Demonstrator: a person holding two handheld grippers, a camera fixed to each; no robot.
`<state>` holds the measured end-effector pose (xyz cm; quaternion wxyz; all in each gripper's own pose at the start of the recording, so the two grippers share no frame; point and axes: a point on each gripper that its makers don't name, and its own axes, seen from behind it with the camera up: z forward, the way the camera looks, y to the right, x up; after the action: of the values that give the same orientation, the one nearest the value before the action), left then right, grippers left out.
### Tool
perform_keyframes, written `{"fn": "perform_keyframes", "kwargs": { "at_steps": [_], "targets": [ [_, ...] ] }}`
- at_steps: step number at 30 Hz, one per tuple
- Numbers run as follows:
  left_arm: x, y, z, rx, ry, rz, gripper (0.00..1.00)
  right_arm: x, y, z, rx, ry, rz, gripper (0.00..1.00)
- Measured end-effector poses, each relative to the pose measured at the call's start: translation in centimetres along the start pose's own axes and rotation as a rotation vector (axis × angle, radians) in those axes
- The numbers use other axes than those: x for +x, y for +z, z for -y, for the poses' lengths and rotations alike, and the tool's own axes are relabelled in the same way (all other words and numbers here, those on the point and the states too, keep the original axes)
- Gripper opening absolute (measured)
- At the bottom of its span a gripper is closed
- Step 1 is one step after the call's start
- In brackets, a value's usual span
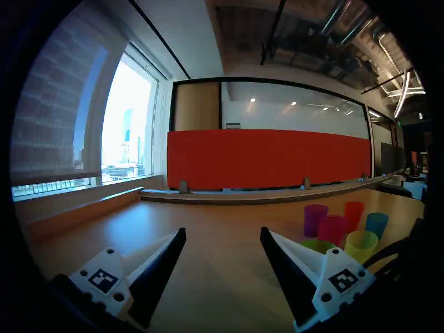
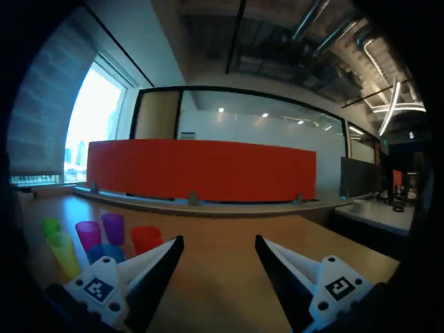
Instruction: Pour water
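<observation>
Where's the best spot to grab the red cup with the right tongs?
Probably its side wall near the rim, the right tongs coming level from its uncrowded right side. The red cup stands upright, widens upward, and the purple cup sits close on its left.

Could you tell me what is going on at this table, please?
A person holds one gripper in each hand over a wooden table. The left hand-held gripper and the right hand-held gripper are both open and hold nothing. A cluster of coloured plastic cups stands upright on the table, apparently between the two grippers, and nothing touches it. Pouring has not begun yet.
</observation>
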<state>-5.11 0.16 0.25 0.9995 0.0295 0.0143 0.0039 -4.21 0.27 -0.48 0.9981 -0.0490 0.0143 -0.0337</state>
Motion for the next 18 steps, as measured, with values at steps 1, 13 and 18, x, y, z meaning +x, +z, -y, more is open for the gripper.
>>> {"fn": "perform_keyframes", "kwargs": {
  "at_steps": [1,13,18],
  "targets": [
    [0.0,0.0,0.0,0.000,0.000,0.000,1.00,-0.1,0.0,0.0,0.001,0.002,0.001,1.00],
    [0.0,-0.1,0.0,0.000,0.000,0.000,1.00,-0.9,0.0,0.6,0.023,0.015,0.016,1.00],
    [0.0,-0.1,0.0,0.000,0.000,0.000,1.00,-1.1,0.1,0.7,0.027,0.016,0.020,1.00]
  ]
}}
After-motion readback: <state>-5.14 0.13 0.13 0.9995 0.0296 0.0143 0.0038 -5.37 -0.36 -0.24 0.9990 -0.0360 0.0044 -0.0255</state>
